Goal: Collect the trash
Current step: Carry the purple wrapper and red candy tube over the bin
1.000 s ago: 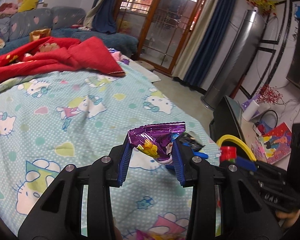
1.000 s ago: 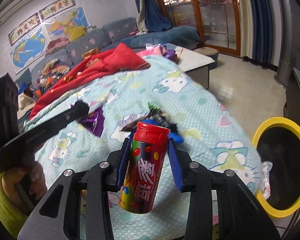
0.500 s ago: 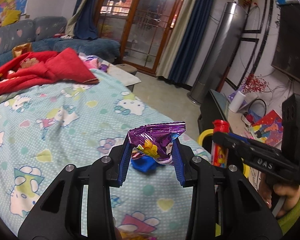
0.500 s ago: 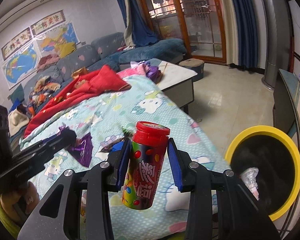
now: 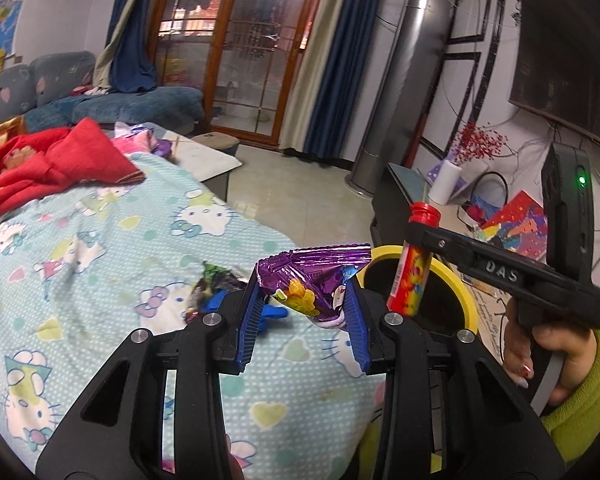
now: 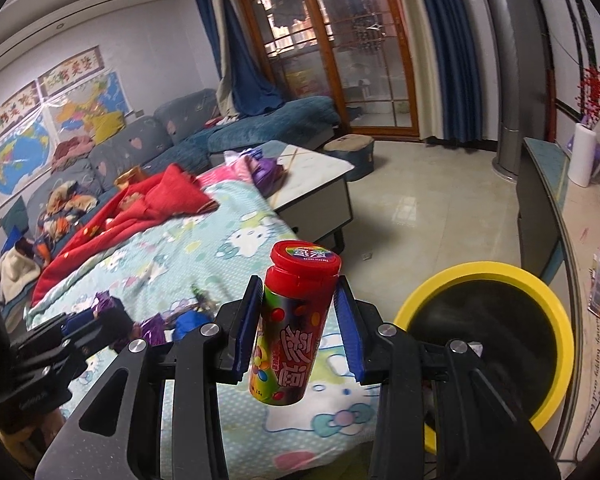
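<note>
My left gripper [image 5: 302, 312] pinches a crumpled purple snack wrapper [image 5: 312, 280]; my right gripper [image 6: 298, 320] clamps a red-capped candy tube [image 6: 292, 320] upright. Both hang over the bed's edge, near the yellow-rimmed bin [image 6: 556, 320] on the floor. I judge this the carry-to-bin step. Next, each load needs centring over the bin's mouth before release. More wrappers [image 5: 216, 280] lie on the blue cartoon-cat sheet [image 5: 100, 280].

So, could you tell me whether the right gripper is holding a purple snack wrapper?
No, the right gripper is clamped on a red-capped candy tube; the purple wrapper sits in the left gripper.
</note>
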The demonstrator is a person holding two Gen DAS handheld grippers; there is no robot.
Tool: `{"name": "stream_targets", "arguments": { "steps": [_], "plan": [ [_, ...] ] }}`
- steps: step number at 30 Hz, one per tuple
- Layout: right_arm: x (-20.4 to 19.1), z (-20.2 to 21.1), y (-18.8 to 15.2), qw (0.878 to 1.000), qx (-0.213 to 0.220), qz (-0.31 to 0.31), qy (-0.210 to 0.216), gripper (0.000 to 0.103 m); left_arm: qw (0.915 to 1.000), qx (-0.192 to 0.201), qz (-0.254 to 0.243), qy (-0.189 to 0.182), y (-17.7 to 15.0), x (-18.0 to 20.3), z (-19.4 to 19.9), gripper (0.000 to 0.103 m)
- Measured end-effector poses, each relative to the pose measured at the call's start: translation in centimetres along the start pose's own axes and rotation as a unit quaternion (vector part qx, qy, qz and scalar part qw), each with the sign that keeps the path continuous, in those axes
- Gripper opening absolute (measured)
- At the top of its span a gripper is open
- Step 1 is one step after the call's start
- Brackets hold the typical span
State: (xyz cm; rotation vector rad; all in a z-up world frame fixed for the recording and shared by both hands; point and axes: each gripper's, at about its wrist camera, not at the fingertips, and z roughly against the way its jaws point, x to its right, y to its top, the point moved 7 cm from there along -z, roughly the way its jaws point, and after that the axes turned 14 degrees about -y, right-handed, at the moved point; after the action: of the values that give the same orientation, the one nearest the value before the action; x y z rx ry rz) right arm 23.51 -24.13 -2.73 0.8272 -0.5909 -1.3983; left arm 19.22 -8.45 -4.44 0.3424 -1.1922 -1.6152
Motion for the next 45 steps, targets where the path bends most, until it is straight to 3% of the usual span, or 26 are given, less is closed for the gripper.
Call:
{"name": "stream_targets", "arguments": {
  "steps": [23, 45],
  "plan": [
    [11.4, -1.1, 0.2, 0.992, 0.003, -0.089, -0.087, 0.035, 0.9936, -0.058, -0.074, -0.062, -1.5, 7.9, -7.2, 0.031],
    [21.5, -4.1, -3.8, 0.973, -0.036, -0.150, -0.170, 0.035, 0.9814, -0.110, -0.114, -0.109, -3.4, 13.0, -15.7, 0.032]
  ]
}}
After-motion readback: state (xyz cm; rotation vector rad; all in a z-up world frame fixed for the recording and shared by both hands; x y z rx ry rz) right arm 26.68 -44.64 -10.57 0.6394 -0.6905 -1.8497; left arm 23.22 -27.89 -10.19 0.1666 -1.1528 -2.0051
